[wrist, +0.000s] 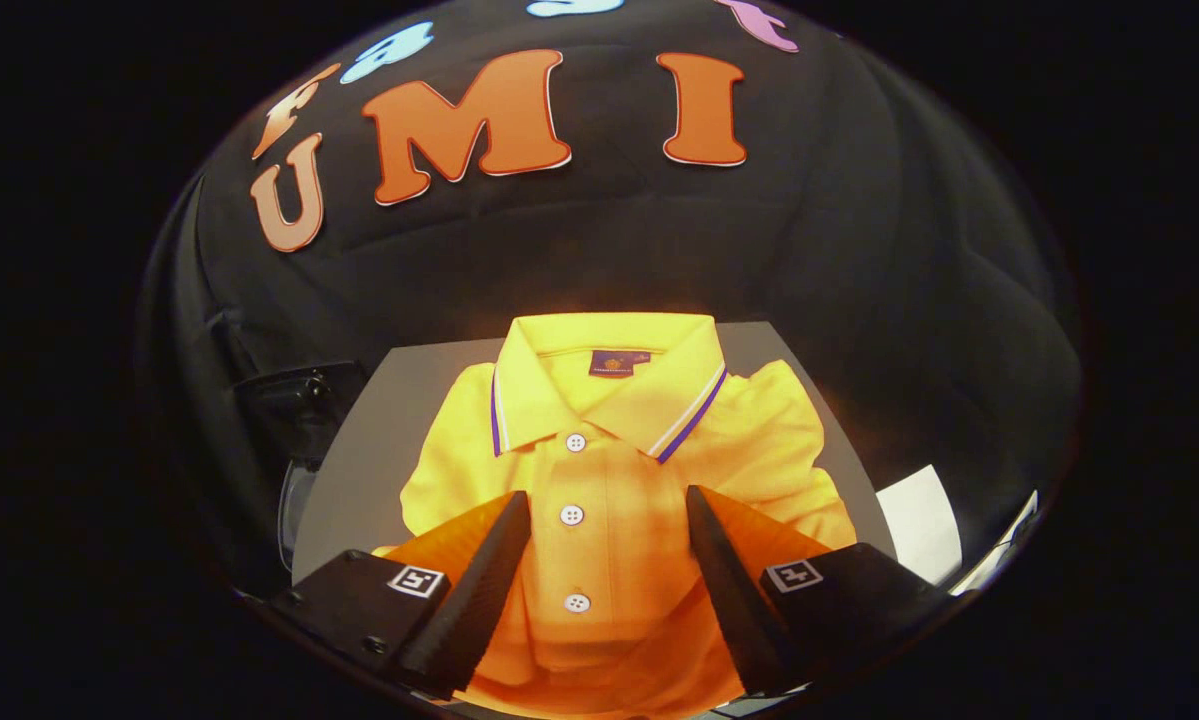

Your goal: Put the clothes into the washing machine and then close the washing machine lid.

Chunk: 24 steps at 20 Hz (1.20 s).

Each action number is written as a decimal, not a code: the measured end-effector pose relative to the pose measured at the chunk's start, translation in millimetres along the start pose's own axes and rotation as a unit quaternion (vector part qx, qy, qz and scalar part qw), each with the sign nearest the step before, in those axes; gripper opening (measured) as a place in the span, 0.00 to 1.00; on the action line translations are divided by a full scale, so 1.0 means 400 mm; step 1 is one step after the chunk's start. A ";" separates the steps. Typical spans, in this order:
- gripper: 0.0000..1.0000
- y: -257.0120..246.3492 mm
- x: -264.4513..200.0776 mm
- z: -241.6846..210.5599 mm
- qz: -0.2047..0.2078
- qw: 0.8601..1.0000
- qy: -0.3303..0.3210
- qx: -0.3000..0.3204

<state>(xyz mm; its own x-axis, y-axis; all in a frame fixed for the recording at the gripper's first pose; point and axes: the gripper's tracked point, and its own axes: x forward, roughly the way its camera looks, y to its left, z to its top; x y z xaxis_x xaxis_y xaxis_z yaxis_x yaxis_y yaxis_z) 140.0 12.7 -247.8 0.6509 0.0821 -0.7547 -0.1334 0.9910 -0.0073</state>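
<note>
Strong light falls from above onto the yellow polo shirt (pixel 599 470), which glows almost overexposed, tinting the grey tabletop (pixel 379 450) behind its collar orange. The surrounding booth stays dim. The open gripper (pixel 607 508) casts soft shadows on the fabric beside its fingers (pixel 479 580). Fisheye distortion bends the table's edges, and detail smears toward the rim; the centre is sharp.

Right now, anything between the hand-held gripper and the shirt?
Nothing visible. The hand-held gripper is open, and the folded yellow polo shirt on the grey surface lies directly between and ahead of its fingers, button placket centred in the gap.
</note>
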 end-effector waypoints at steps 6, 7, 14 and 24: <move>0.89 0.025 0.006 -0.010 0.047 0.994 0.079 -0.056; 0.80 0.031 0.001 -0.011 0.054 0.992 0.094 -0.059; 0.20 0.032 -0.003 0.005 0.102 0.990 0.102 0.009; 0.12 0.063 -0.052 0.125 0.174 0.961 -0.201 0.079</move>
<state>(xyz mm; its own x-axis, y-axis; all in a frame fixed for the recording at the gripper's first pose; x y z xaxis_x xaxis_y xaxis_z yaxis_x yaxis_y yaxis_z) 160.3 41.3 -199.4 0.8277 0.4142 -0.3785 -0.3009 0.8970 0.3238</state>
